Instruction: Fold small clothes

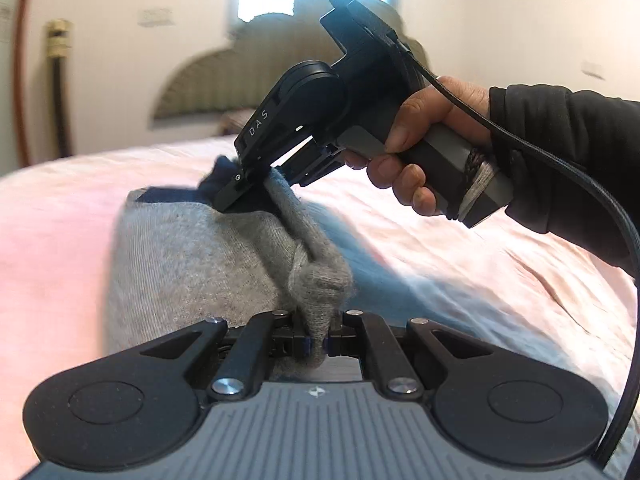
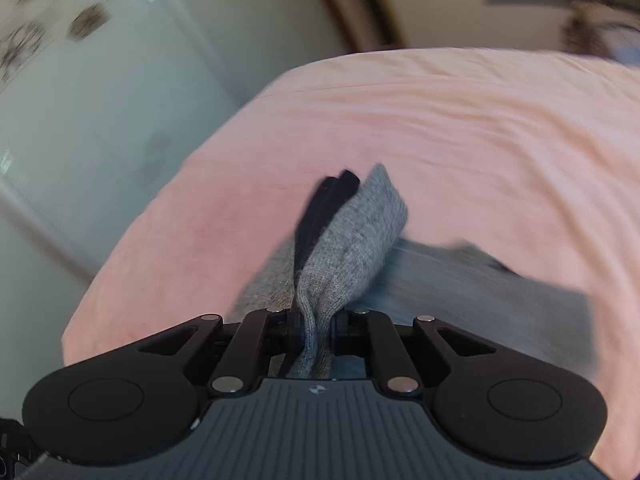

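A small grey knit garment (image 1: 192, 256) with a dark navy band (image 1: 168, 196) lies on the pink bedsheet (image 1: 52, 240). My left gripper (image 1: 316, 342) is shut on a bunched grey edge of it. My right gripper (image 1: 248, 200), held in a hand with a black sleeve, is shut on the far end by the navy band and lifts it off the bed. In the right wrist view the right gripper (image 2: 316, 336) pinches grey fabric (image 2: 352, 240) with the navy band (image 2: 324, 208) standing up beyond the jaws.
The pink bed (image 2: 460, 128) fills both views, its edge at the left in the right wrist view. A padded headboard (image 1: 208, 84) and a window stand behind. A black cable (image 1: 560, 160) trails from the right gripper. A pale wall (image 2: 100, 100) lies past the bed edge.
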A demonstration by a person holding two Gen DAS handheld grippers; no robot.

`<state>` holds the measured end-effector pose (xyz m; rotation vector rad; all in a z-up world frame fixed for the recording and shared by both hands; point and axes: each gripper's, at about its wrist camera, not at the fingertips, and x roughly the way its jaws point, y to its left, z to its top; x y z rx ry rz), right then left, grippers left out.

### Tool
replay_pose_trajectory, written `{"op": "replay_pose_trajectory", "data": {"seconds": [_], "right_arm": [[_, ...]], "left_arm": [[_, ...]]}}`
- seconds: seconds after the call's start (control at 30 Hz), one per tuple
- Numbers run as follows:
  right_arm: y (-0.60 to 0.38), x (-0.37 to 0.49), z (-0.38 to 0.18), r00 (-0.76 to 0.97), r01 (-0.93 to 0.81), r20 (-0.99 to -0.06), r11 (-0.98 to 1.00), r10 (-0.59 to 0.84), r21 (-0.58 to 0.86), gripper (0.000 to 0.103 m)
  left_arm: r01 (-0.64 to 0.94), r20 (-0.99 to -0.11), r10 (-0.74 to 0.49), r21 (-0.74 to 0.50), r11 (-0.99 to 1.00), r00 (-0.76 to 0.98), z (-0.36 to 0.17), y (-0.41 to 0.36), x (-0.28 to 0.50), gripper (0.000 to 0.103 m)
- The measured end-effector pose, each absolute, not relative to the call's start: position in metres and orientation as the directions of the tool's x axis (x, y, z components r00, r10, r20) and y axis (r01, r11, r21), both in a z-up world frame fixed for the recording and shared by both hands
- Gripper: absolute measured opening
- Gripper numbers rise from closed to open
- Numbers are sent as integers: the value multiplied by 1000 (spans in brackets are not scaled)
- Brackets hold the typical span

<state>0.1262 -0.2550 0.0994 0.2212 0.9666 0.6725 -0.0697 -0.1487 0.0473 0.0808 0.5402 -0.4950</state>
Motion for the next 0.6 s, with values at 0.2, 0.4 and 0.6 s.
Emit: {"op": "replay_pose_trajectory", "data": {"seconds": [0.2,0.4,0.6], "right_arm": [[-313,117,51,421,-294,-613,739,669,606,30],[-311,139,31,438,-238,-524,656,730,716,55],[-312,137,45,473,-311,-537,703,698,640,16]], "left_arm": [[489,-567,-397,11,872,722,30,-178,-71,5],[475,-575,-360,59,878,735,34,-199,-69,5],[506,-576,-408,11,863,709,38,-215,-72,5]]}}
